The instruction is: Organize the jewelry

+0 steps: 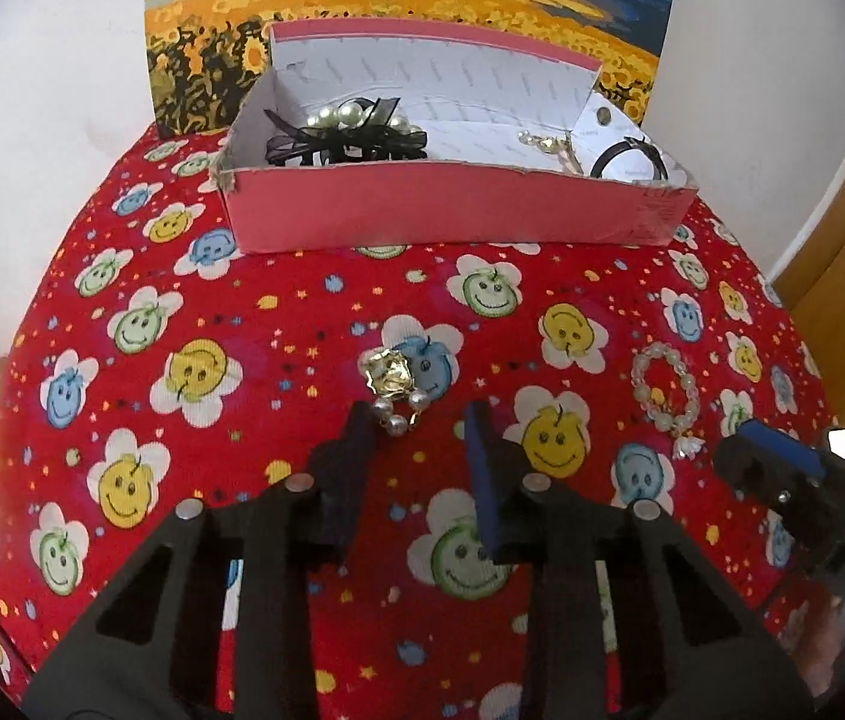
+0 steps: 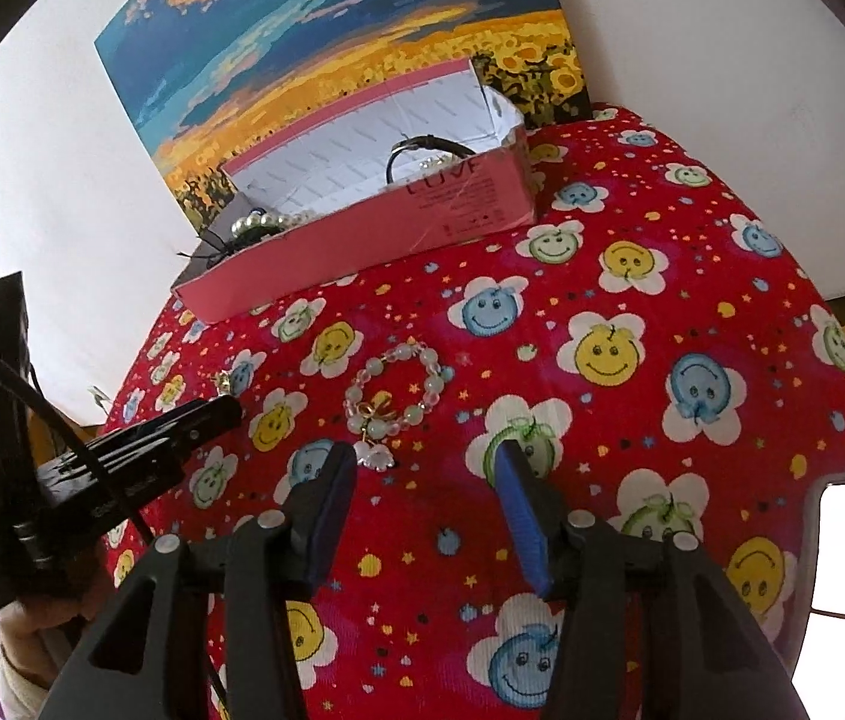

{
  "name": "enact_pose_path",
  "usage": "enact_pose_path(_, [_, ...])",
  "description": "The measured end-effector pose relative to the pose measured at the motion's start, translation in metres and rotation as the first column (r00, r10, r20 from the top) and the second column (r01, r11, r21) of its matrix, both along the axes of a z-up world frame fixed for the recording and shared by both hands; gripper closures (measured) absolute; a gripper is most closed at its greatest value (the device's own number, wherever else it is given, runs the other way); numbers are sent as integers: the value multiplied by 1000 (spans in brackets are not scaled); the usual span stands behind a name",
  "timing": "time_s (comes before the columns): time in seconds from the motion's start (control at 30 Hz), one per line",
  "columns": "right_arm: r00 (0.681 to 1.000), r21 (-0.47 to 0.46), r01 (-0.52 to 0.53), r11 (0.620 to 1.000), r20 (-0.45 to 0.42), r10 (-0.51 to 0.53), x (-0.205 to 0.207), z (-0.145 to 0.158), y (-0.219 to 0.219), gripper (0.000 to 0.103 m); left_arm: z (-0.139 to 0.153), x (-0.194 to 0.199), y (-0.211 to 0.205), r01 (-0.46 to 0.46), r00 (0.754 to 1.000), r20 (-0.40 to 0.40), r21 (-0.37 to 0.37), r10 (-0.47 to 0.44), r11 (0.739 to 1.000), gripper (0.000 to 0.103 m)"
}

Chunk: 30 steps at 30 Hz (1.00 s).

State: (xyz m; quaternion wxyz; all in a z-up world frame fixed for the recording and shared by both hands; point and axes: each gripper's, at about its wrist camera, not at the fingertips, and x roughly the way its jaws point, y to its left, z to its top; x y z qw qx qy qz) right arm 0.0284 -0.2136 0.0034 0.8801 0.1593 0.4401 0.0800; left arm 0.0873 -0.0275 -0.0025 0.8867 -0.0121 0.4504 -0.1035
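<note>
- The jewelry is split between two places: a pearl-and-black-ribbon piece (image 1: 344,132), a small gold piece (image 1: 548,147) and a black hair tie (image 1: 632,159) are already seen inside the pink cardboard box (image 1: 452,204) in the upper middle of the left wrist view, while two pieces are left on the red smiley-face cloth (image 1: 242,312).
- A gold-and-pearl earring (image 1: 392,384) is seen at the centre of the left wrist view, just beyond the tips of the left gripper (image 1: 422,426), slightly nearer its left finger.
- The left gripper is held wide apart and nothing is gripped by it; its tips are close over the cloth, though contact cannot be confirmed.
- A pale beaded bracelet (image 2: 395,390) with a white flower charm (image 2: 374,455) is found in the middle of the right wrist view, just ahead of the right gripper (image 2: 422,468); the charm is next to the left fingertip.
- The right gripper is likewise spread open and empty.
- The step in hand is judged to be the approach for a pick-up, with the sorting partly done and two pieces outstanding.
- For the next move, the earring would need to be straddled by the left fingers, closed on gently, then carried up to the box.
- A small, low piece like this is likely to slip, so a pinch flush with the cloth would be called for.
</note>
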Motion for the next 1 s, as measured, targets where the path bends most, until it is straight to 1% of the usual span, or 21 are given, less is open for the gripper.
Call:
enact_pose_path(0.2, [1000,22,-4,1000,11,4,0,-1,-2,51,-1,2,-3,-8,1000,28,21,7,1000,80])
enact_pose_path(0.23, [1000,26,-4,1000,11,4,0,-1,-3,51,-1,2,-4,-10,999,32,24,9,1000,81])
enact_pose_path(0.27, [1000,28,-4,1000,12,3,0,-1,-3,51,-1,2,-3,-16,999,35,29,15,999,84])
enact_pose_path(0.3, [1000,31,-4,1000,12,4,0,-1,-3,51,-2,2,-3,-25,999,37,35,23,999,96])
enact_pose_path(0.33, [1000,35,-5,999,12,4,0,-1,-3,51,-1,2,-1,-31,999,36,29,30,999,101])
enact_pose_path(0.37, [1000,38,-4,999,11,4,0,-1,-3,51,-1,2,3,-34,999,31,5,34,999,103])
enact_pose_path(0.43, [1000,41,-4,999,10,3,0,-1,-4,51,0,0,8,-35,999,17,-24,36,999,103])
enact_pose_path(0.53, [1000,38,-5,999,11,5,0,-1,-4,51,6,-6,16,-62,998,32,-26,63,998,103])
enact_pose_path(0.63, [1000,42,-4,999,12,3,-1,-1,-4,51,16,-13,28,-79,996,40,-68,81,995,103])
enact_pose_path(0.8, [1000,41,-7,999,10,6,-2,0,0,51,37,-26,45,-102,990,83,-112,112,988,103])
enact_pose_path(0.93, [1000,30,-23,999,13,22,-4,2,8,51,48,-34,54,-111,986,110,-134,126,985,103])
enact_pose_path(1.0, [999,16,-33,999,13,33,-4,3,15,51,50,-35,58,-117,985,113,-130,131,985,103])
